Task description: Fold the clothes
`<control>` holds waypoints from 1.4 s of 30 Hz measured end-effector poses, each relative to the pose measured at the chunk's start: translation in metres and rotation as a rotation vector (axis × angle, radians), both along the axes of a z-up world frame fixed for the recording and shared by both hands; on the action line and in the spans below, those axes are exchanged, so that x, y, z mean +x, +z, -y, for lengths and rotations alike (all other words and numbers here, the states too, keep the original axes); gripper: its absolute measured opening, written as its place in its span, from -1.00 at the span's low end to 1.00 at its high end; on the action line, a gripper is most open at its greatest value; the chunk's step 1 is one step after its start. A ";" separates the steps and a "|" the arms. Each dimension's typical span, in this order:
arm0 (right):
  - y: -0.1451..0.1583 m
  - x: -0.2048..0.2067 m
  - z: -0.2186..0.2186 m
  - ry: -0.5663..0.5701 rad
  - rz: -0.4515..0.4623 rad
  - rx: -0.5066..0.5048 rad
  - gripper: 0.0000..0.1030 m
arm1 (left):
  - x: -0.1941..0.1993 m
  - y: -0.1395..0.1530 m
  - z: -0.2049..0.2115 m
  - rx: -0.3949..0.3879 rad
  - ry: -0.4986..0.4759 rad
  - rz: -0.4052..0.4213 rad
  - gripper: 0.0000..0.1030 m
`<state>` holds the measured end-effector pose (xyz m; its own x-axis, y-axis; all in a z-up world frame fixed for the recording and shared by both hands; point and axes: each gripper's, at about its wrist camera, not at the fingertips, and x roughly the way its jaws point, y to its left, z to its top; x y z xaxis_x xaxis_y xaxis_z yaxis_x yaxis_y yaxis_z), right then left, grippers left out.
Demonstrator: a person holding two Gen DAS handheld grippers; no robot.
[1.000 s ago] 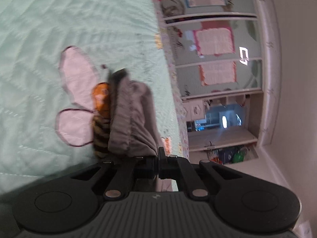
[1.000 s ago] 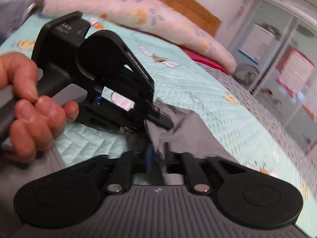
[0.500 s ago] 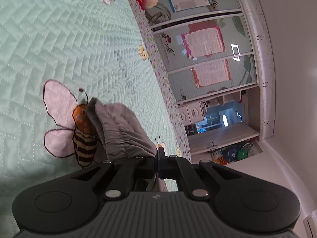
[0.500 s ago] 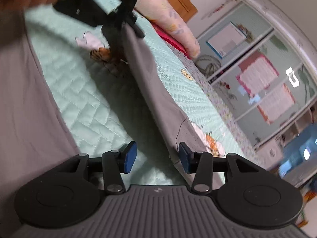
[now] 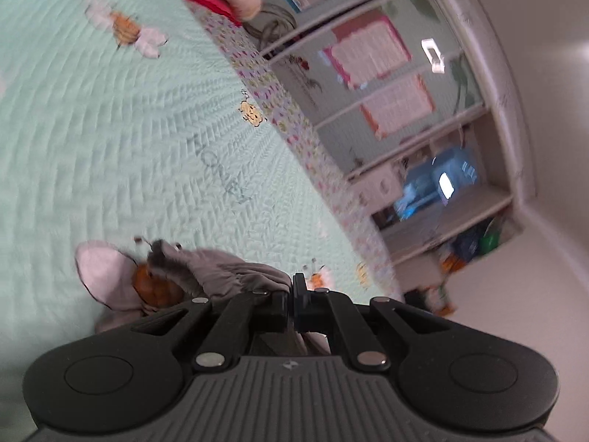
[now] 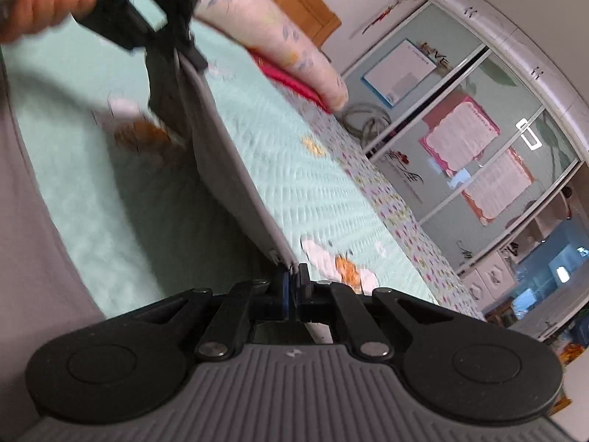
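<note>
Right gripper point(image 6: 293, 287) pinched on hem of grey garment point(image 6: 235, 169); cloth stretched taut above mint bee-print quilt point(image 6: 121, 213). Left gripper point(image 5: 293, 296) clamped on gathered waistband, held in hand point(image 6: 44, 7). Beyond: pillow point(image 6: 272, 33), mirrored wardrobe point(image 6: 478, 140).

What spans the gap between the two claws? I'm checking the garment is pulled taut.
In the right wrist view, one straight edge of the grey garment runs from the right claw up to the left claw, above the green quilt.
</note>
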<state>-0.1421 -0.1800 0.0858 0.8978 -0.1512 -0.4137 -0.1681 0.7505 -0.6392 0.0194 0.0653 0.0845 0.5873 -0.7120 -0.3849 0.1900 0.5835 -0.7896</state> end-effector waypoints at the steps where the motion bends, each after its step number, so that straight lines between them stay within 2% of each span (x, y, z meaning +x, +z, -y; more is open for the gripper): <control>1: 0.010 -0.005 -0.004 0.012 0.004 0.017 -0.97 | 0.001 0.007 -0.004 0.027 -0.010 -0.008 -0.99; 4: 0.036 -0.024 -0.016 0.046 0.032 0.038 -0.97 | -0.008 0.030 -0.018 0.095 -0.037 0.003 -0.99; 9: 0.066 -0.057 -0.033 0.098 0.056 0.058 -0.97 | -0.046 0.061 -0.042 0.146 -0.069 0.072 -0.99; 12: 0.067 -0.067 -0.043 0.119 0.024 0.070 -0.97 | -0.060 0.061 -0.054 0.193 -0.086 0.032 -0.99; 16: 0.065 -0.078 -0.056 0.145 -0.024 0.083 -0.97 | -0.065 0.056 -0.070 0.202 -0.086 -0.024 -0.99; 18: 0.066 -0.085 -0.063 0.155 -0.036 0.090 -0.97 | -0.073 0.066 -0.078 0.192 -0.087 0.004 -0.99; 22: 0.079 -0.112 -0.080 0.181 0.023 0.100 -0.97 | -0.111 0.080 -0.092 0.220 -0.103 0.116 -0.99; 23: 0.079 -0.121 -0.084 0.195 0.022 0.115 -0.97 | -0.124 0.076 -0.097 0.232 -0.110 0.127 -0.99; 26: 0.064 -0.146 -0.101 0.250 -0.037 0.176 -0.97 | -0.151 0.031 -0.116 0.324 -0.103 0.100 -0.98; 27: 0.048 -0.153 -0.109 0.268 -0.078 0.164 -0.96 | -0.154 0.010 -0.121 0.360 -0.098 0.053 -0.97; 29: 0.017 -0.165 -0.126 0.302 -0.158 0.142 -0.97 | -0.163 -0.032 -0.130 0.379 -0.083 -0.059 -0.97; 32: -0.022 -0.172 -0.139 0.319 -0.236 0.121 -0.97 | -0.176 -0.058 -0.134 0.391 -0.054 -0.067 -0.97; 36: -0.036 -0.171 -0.140 0.289 -0.255 0.144 -0.96 | -0.178 -0.058 -0.130 0.368 -0.030 -0.036 -0.98; 42: -0.023 -0.175 -0.138 0.272 -0.233 0.188 -0.96 | -0.182 -0.030 -0.137 0.384 -0.051 0.047 -0.97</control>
<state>-0.3174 -0.0422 0.0624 0.7736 0.1766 -0.6086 -0.5008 0.7589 -0.4163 -0.1629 0.2025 0.0543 0.5781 -0.5501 -0.6026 0.2576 0.8238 -0.5050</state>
